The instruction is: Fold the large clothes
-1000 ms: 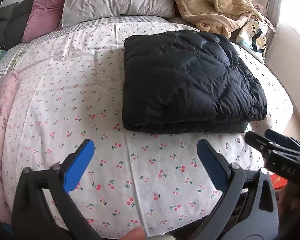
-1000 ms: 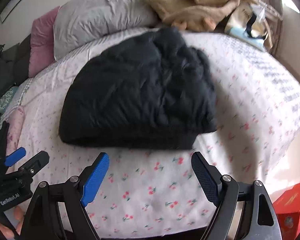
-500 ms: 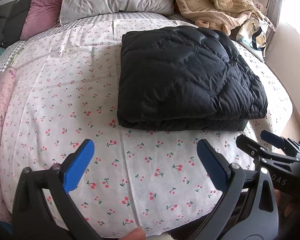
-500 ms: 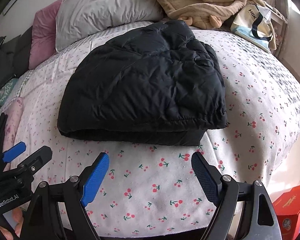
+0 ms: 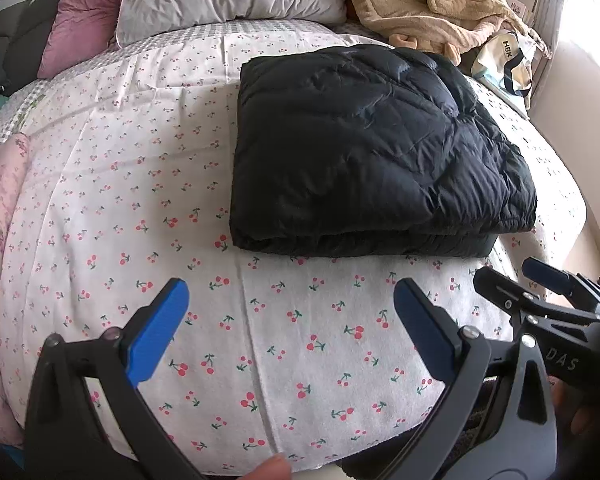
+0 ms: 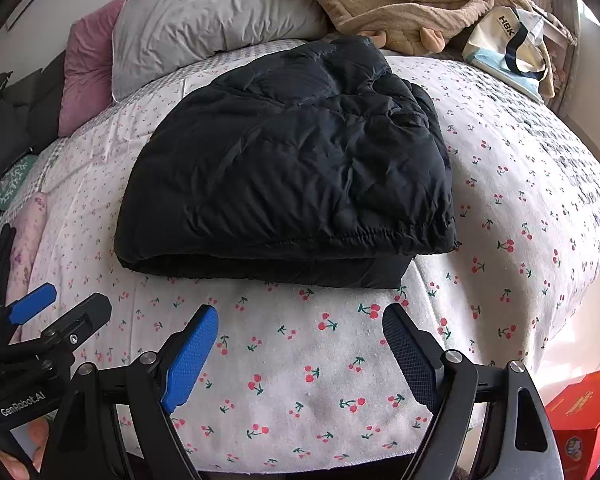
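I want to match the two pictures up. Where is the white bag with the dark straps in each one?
Left wrist view: the white bag lies at the upper right, beyond the folded black jacket.
Right wrist view: the bag is again at the upper right.
Shared landmark: the tan blanket beside it.

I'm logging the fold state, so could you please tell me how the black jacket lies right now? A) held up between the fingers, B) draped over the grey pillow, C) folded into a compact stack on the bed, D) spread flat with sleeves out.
C: the jacket lies as a layered, roughly rectangular stack on the cherry-print sheet, with both the left gripper and the right gripper open and clear of it.
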`<state>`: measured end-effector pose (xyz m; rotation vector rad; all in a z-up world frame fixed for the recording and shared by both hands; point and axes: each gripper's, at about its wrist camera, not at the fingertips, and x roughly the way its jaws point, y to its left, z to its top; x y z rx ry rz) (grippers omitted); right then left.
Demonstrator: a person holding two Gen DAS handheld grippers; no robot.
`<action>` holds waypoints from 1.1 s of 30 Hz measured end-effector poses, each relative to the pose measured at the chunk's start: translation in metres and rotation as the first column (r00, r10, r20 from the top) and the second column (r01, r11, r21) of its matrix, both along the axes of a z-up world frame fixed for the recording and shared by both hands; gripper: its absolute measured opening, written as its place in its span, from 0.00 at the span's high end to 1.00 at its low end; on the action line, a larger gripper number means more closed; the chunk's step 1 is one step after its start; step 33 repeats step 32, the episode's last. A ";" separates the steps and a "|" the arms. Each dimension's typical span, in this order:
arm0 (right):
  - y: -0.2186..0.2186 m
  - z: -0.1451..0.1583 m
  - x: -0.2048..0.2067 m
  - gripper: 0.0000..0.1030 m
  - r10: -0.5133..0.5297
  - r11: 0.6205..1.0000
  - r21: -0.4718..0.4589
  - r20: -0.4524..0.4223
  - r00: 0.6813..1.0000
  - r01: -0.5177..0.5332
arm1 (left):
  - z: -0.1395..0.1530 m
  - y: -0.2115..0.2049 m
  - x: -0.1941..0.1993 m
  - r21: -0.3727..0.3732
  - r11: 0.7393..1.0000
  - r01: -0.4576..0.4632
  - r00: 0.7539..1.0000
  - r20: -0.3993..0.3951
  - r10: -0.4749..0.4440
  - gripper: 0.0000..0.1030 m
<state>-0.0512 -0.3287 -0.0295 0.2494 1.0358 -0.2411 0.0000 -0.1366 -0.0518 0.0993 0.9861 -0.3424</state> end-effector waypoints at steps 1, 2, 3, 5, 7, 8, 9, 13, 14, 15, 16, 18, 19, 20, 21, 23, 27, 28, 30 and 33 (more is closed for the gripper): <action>0.000 0.000 0.000 0.17 0.000 1.000 0.000 0.000 1.000 0.000 | 0.000 0.000 0.000 0.000 1.000 0.001 1.000 -0.001 -0.001 0.01; 0.000 0.000 0.000 0.17 0.000 1.000 0.000 0.000 1.000 0.000 | -0.001 0.000 0.001 0.001 1.000 0.001 1.000 -0.003 -0.001 0.01; 0.001 0.000 0.000 0.17 0.000 1.000 0.000 0.000 1.000 0.000 | -0.001 0.000 0.001 0.002 1.000 0.001 1.000 -0.004 -0.001 0.01; 0.001 0.000 0.000 0.17 -0.001 1.000 0.000 0.000 1.000 0.001 | -0.002 0.001 0.001 0.003 1.000 0.001 1.000 -0.006 -0.001 0.01; 0.001 0.000 -0.001 0.17 -0.002 1.000 0.000 0.000 1.000 0.002 | -0.002 0.001 0.001 0.003 1.000 0.001 1.000 -0.010 -0.001 0.01; 0.001 0.000 -0.001 0.17 -0.002 1.000 0.000 0.000 1.000 0.002 | -0.002 0.000 0.001 0.003 1.000 0.000 1.000 -0.011 0.000 0.01; 0.001 0.000 -0.001 0.17 -0.002 1.000 0.001 0.000 1.000 0.002 | -0.002 0.000 0.001 0.004 1.000 0.000 1.000 -0.011 0.000 0.01; 0.002 0.000 -0.001 0.17 -0.004 1.000 0.000 0.000 1.000 0.004 | -0.003 0.000 0.001 0.003 1.000 -0.001 1.000 -0.011 0.001 0.01; 0.002 0.000 -0.001 0.17 -0.004 1.000 0.000 0.000 1.000 0.004 | -0.003 0.000 0.001 0.004 1.000 0.000 1.000 -0.011 0.000 0.01; 0.002 0.000 -0.001 0.17 -0.004 1.000 0.000 0.000 1.000 0.004 | -0.003 0.000 0.001 0.004 1.000 0.001 1.000 -0.010 -0.001 0.01; 0.002 0.000 -0.001 0.17 -0.004 1.000 0.000 0.000 1.000 0.004 | -0.003 0.000 0.001 0.004 1.000 0.000 1.000 -0.011 0.000 0.01; 0.004 0.000 -0.002 0.17 -0.005 1.000 -0.001 -0.001 1.000 0.005 | -0.003 0.000 0.001 0.003 1.000 0.000 1.000 -0.012 0.000 0.01; 0.004 0.000 -0.002 0.17 -0.005 1.000 0.000 -0.001 1.000 0.005 | -0.003 0.000 0.001 0.004 1.000 0.001 1.000 -0.012 -0.001 0.01; 0.004 0.000 -0.002 0.17 -0.005 1.000 0.000 -0.001 1.000 0.005 | -0.003 0.000 0.001 0.005 1.000 0.001 1.000 -0.013 -0.001 0.01; 0.003 0.000 -0.002 0.17 -0.006 1.000 0.000 -0.001 1.000 0.006 | -0.004 -0.001 0.001 0.004 1.000 0.000 1.000 -0.015 0.000 0.01; 0.004 0.000 -0.002 0.17 -0.005 1.000 0.000 -0.001 1.000 0.005 | -0.005 -0.001 0.001 0.003 1.000 0.001 1.000 -0.021 -0.001 0.01; 0.004 0.000 -0.002 0.17 -0.003 1.000 0.000 -0.002 1.000 0.003 | -0.006 -0.001 0.001 -0.001 1.000 0.003 1.000 -0.030 -0.003 0.01; 0.004 -0.001 -0.002 0.17 -0.001 1.000 0.000 -0.004 1.000 0.001 | -0.006 -0.001 0.002 -0.001 1.000 0.004 1.000 -0.029 -0.005 0.01; 0.005 -0.002 -0.003 0.17 0.003 1.000 -0.001 -0.008 1.000 -0.003 | -0.006 0.000 0.002 0.005 1.000 0.004 1.000 -0.024 -0.004 0.01; 0.008 -0.004 -0.004 0.17 0.009 1.000 -0.003 -0.013 1.000 -0.009 | -0.006 0.001 0.003 0.000 1.000 0.004 1.000 -0.024 -0.004 0.01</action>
